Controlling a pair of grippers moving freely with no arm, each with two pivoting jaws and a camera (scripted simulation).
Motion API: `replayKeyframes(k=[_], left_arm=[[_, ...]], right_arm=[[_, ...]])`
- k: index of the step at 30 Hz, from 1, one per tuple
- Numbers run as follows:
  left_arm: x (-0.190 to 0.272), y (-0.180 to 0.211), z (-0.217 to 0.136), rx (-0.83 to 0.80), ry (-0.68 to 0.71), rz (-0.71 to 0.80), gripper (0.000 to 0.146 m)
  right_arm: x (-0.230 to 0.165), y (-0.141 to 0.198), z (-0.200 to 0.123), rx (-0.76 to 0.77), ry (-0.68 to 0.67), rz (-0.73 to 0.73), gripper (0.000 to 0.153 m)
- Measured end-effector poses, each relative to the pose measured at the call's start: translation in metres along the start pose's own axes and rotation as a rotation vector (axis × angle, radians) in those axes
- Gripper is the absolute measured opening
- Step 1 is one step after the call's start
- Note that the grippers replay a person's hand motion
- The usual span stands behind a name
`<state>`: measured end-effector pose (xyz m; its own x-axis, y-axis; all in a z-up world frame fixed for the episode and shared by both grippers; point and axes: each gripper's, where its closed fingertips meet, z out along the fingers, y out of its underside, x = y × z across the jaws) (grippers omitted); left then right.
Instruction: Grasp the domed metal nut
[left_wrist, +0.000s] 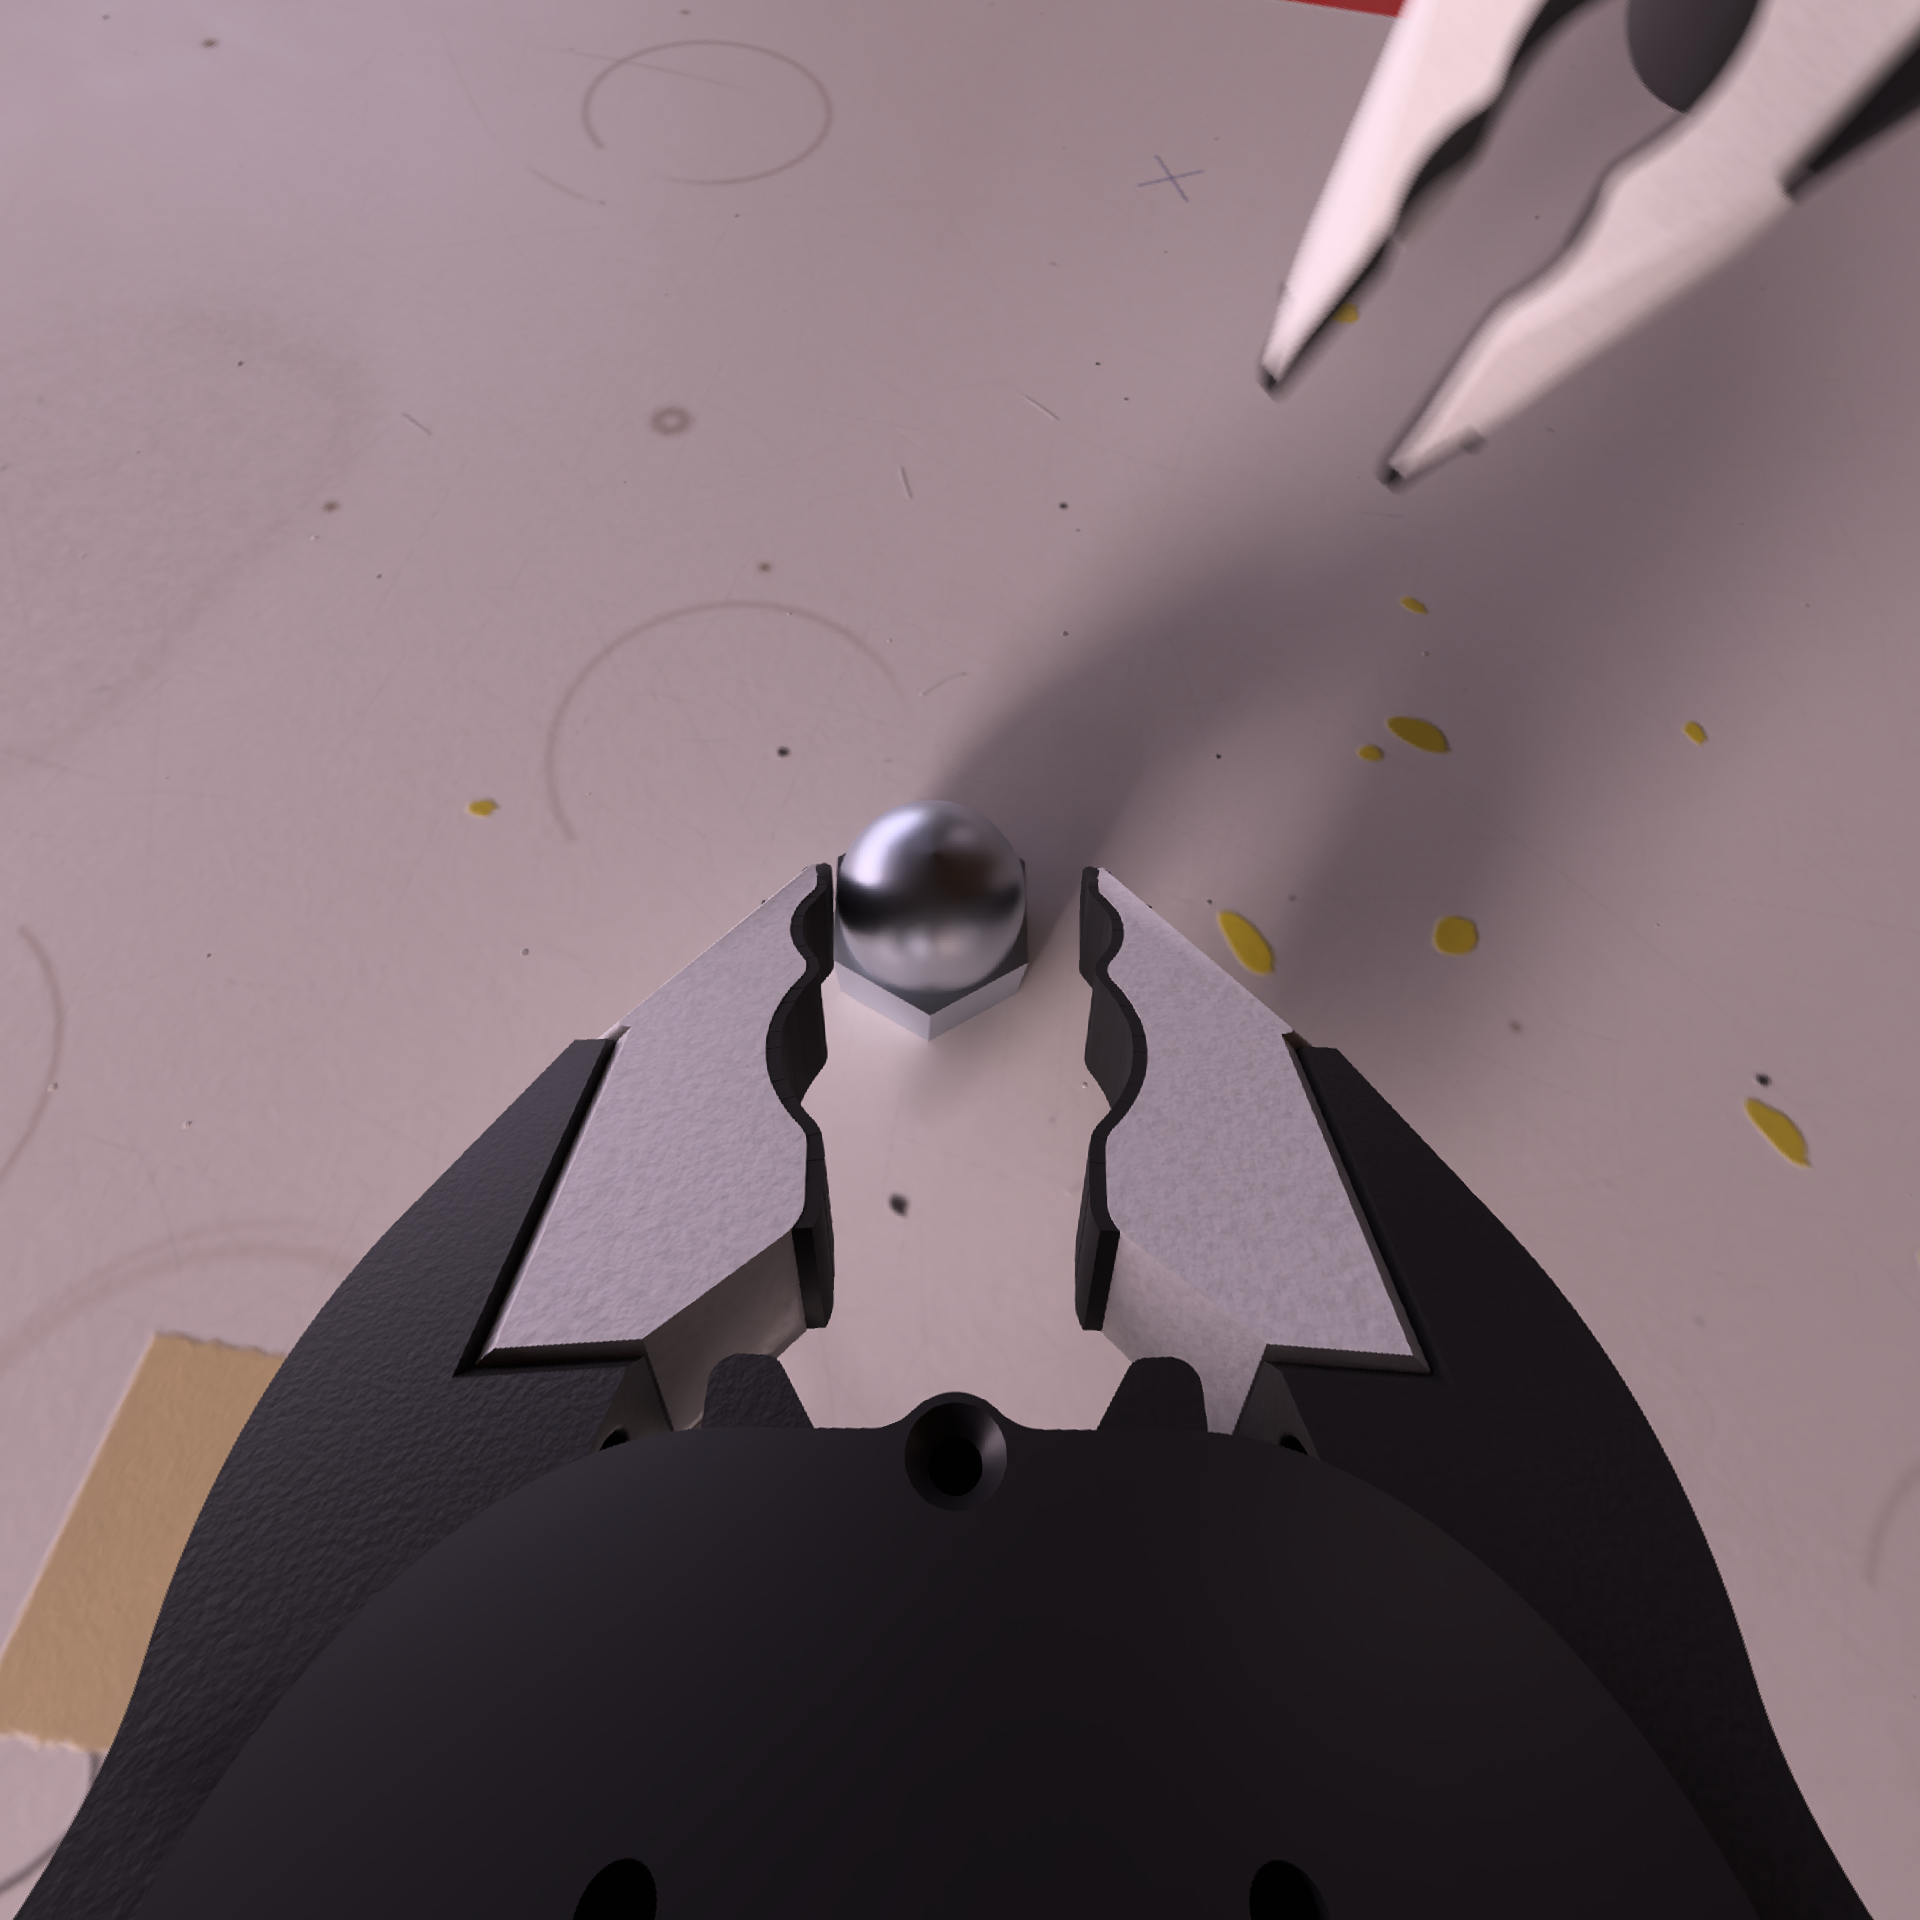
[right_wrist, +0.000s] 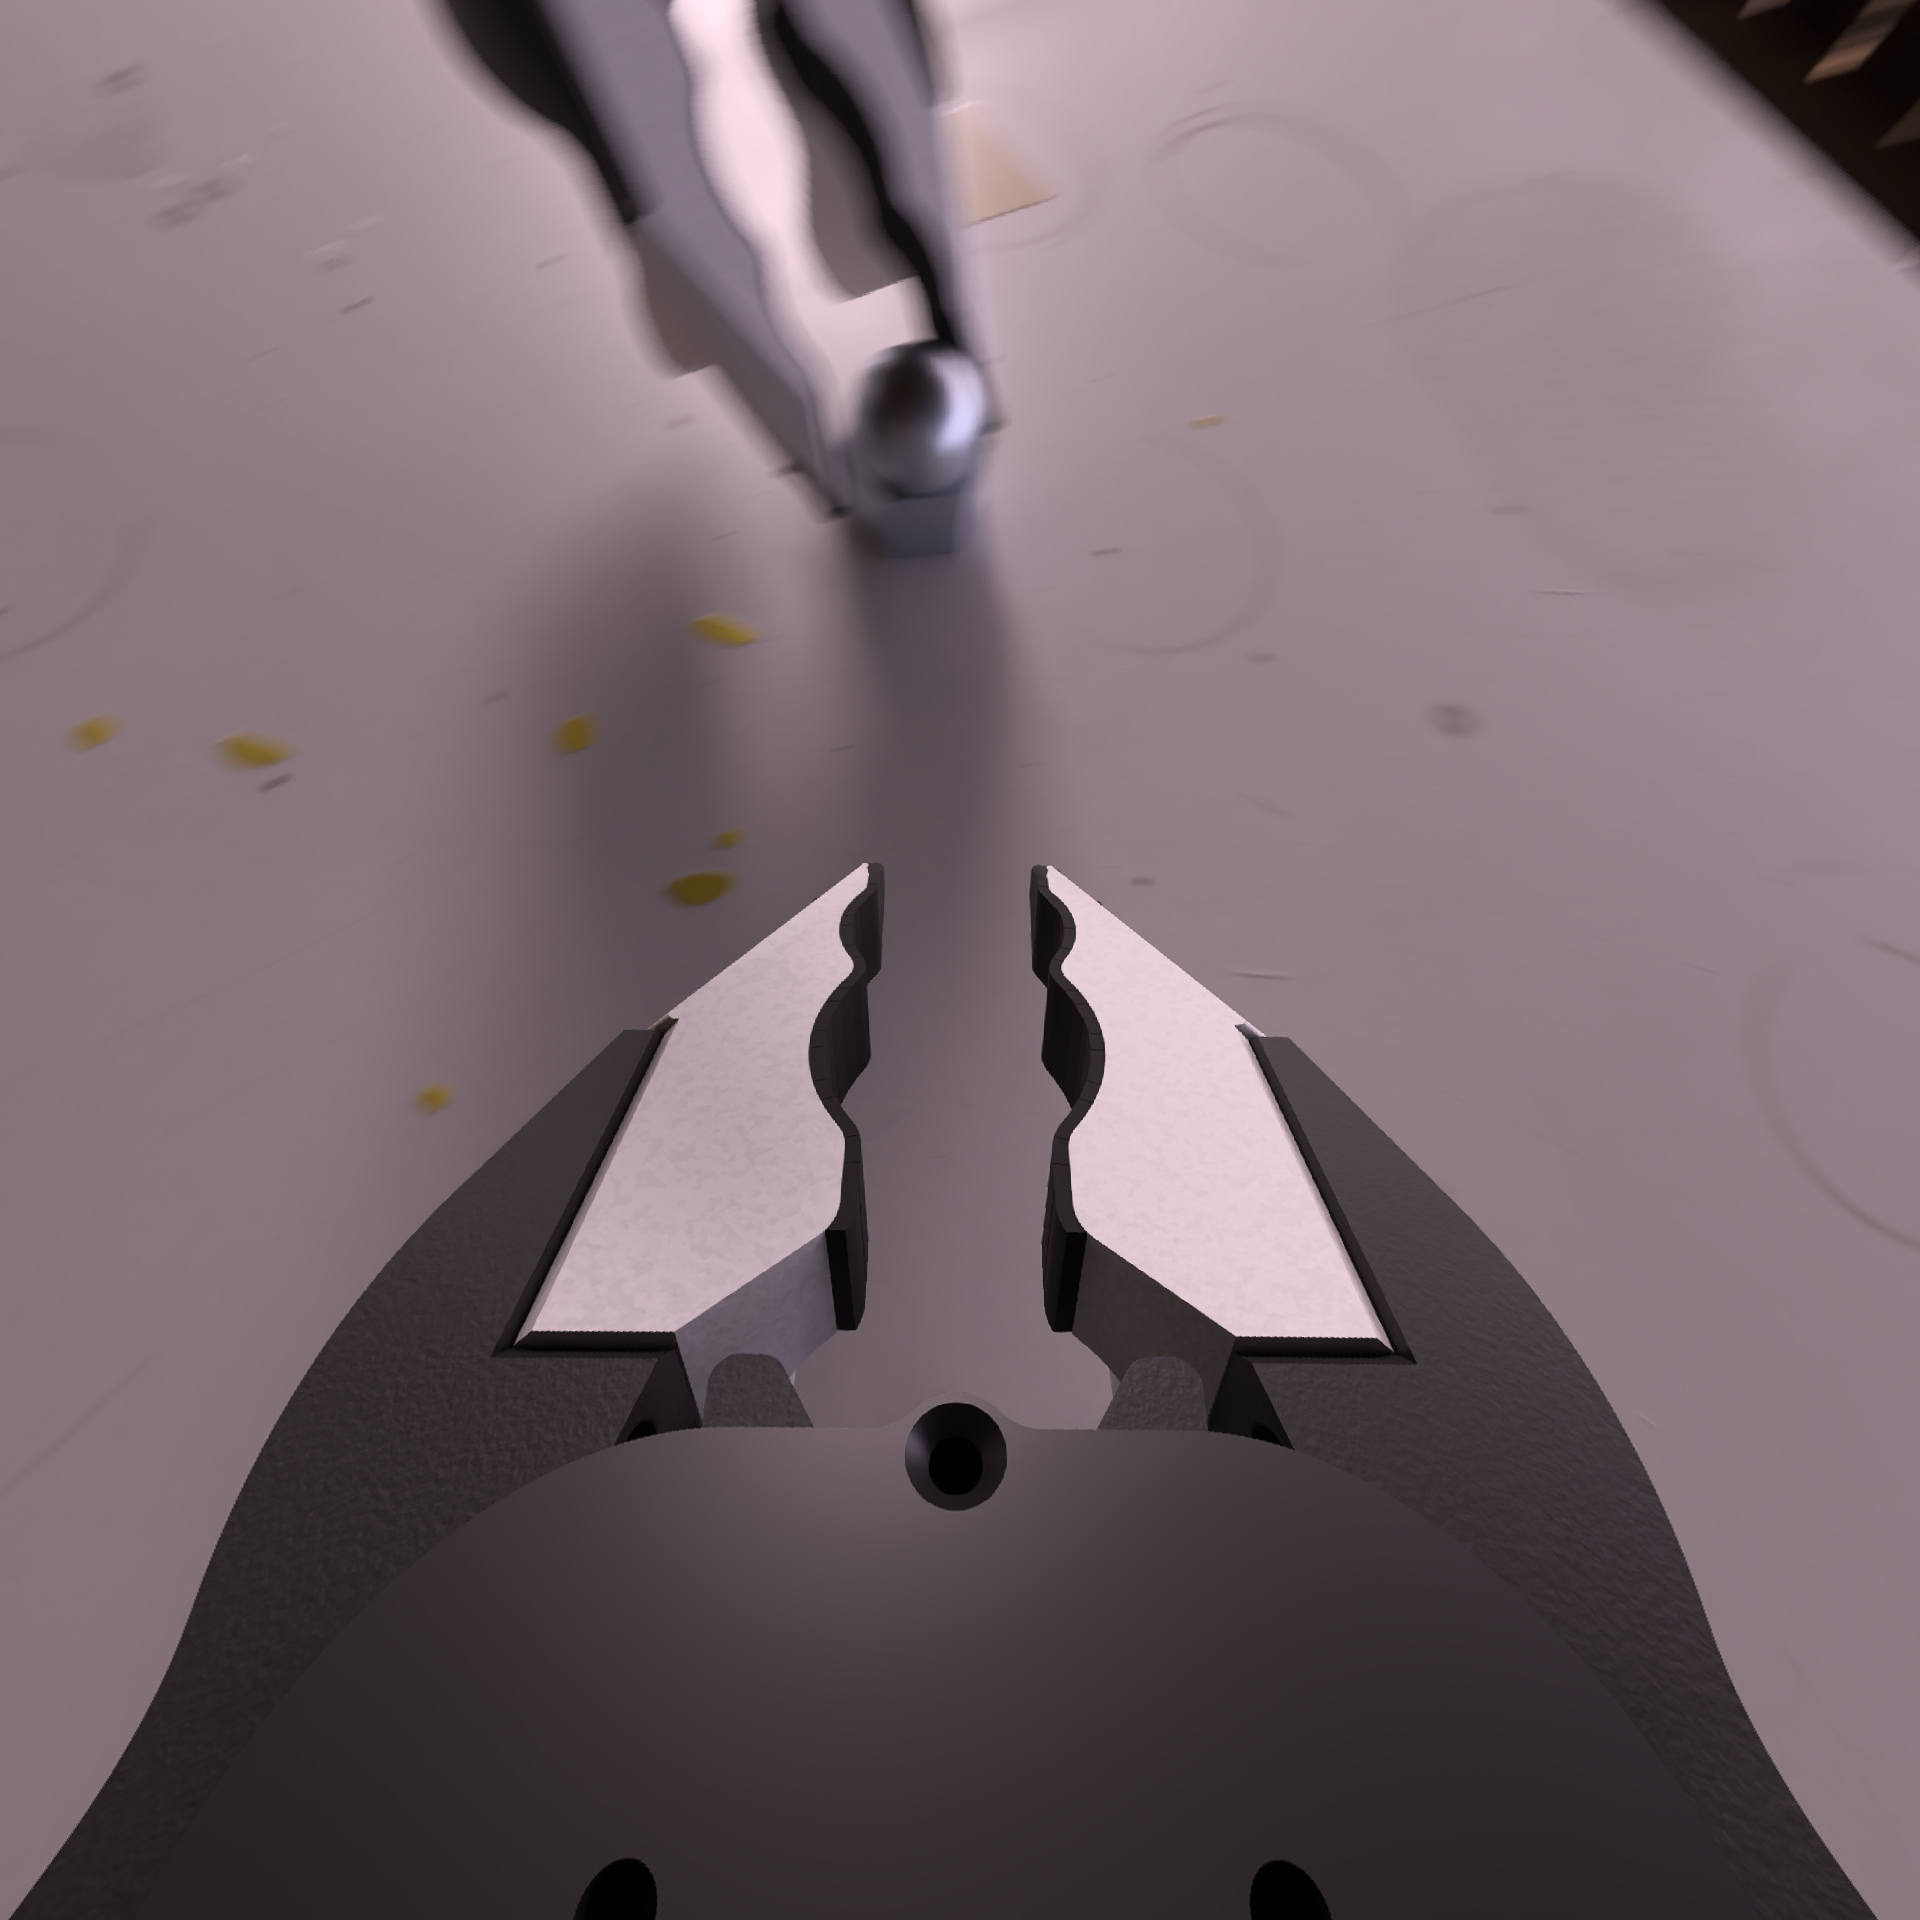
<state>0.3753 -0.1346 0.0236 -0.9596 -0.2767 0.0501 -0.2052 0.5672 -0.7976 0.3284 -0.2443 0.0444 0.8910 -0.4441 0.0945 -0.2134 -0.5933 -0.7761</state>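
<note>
The domed metal nut (left_wrist: 930, 914), a shiny dome on a hexagonal base, stands upright on the pale table (left_wrist: 416, 520). My left gripper (left_wrist: 956, 883) is open with the nut between its fingertips. The left fingertip is against or very near the dome and the right fingertip stands apart from it. The right wrist view shows the nut (right_wrist: 920, 436) blurred, between the left gripper's fingers (right_wrist: 748, 312). My right gripper (right_wrist: 956, 878) is open with a narrow gap, empty, and hovers short of the nut. It also shows in the left wrist view (left_wrist: 1332, 426), at the top right.
Yellow specks (left_wrist: 1418, 734) dot the table to the right of the nut. A tan patch (left_wrist: 114, 1507) lies at the lower left. Faint ring marks (left_wrist: 707, 112) cover the surface. The table's dark edge (right_wrist: 1818, 104) runs across the far right corner.
</note>
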Motion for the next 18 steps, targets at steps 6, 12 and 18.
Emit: replayKeyframes(k=[6,12,18], left_arm=[[-0.011,0.0,-0.002,0.016,-0.034,-0.041,0.037],[-0.012,0.0,-0.002,0.026,-0.037,-0.052,0.037],[-0.011,0.0,-0.002,0.026,-0.036,-0.046,0.037]], right_arm=[[-0.038,0.014,0.026,-0.14,-0.075,-0.108,0.019],[-0.037,0.012,0.036,-0.227,-0.049,-0.104,0.009],[-0.068,0.024,0.016,-0.263,-0.266,-0.205,0.003]])
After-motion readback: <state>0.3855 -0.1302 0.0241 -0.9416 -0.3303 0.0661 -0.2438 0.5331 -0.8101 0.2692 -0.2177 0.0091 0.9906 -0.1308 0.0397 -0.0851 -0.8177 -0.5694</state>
